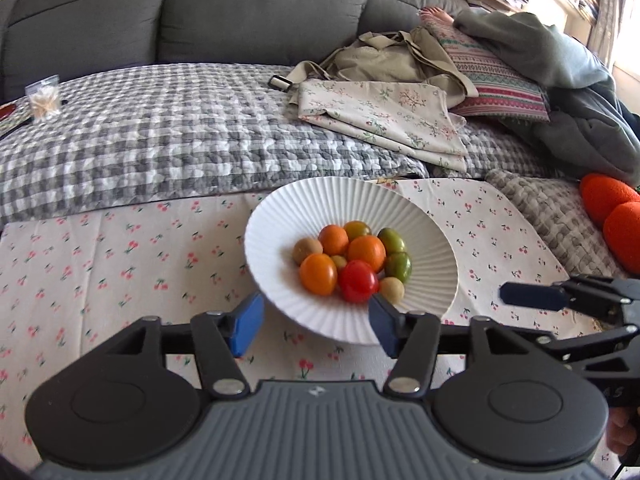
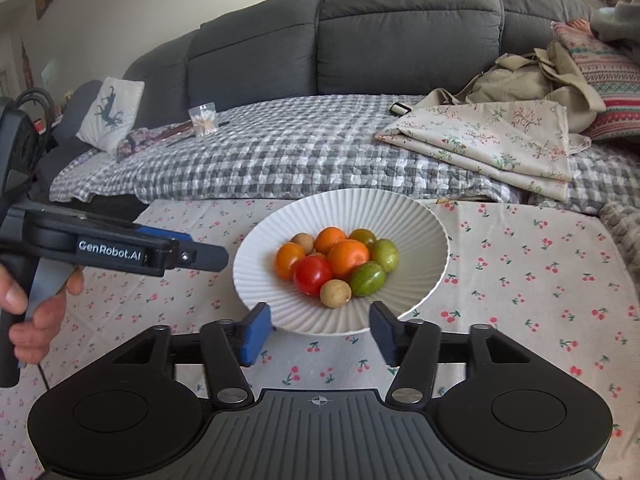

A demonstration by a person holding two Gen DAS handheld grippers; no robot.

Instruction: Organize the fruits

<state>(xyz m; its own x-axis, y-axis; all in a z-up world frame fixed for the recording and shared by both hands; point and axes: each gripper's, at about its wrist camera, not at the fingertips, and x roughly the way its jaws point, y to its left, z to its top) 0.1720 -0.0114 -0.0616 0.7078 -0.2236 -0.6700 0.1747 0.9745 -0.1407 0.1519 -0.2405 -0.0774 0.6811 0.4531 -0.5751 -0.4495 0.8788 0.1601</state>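
A white ribbed bowl (image 1: 280, 220) stands on a cherry-print cloth (image 1: 100, 264) and holds several small fruits: orange ones (image 1: 318, 274), a red tomato (image 1: 359, 281), green ones (image 1: 399, 266) and small tan ones (image 1: 307, 250). My left gripper (image 1: 316, 326) is open and empty, at the bowl's near rim. My right gripper (image 2: 318, 330) is open and empty, also at the near rim of the bowl (image 2: 420, 216). The red tomato (image 2: 313, 275) and a tan fruit (image 2: 335, 294) lie nearest to it. Each gripper shows in the other's view: the right one (image 1: 532, 296), the left one (image 2: 200, 258).
A grey sofa (image 1: 240, 12) with a checked blanket (image 1: 160, 140) stands behind the table. Folded floral cloths (image 1: 384, 116), a bag and pillows lie on it at the right. A jar of cotton swabs (image 2: 203, 120) sits at the left. Orange foam shapes (image 1: 616, 216) lie far right.
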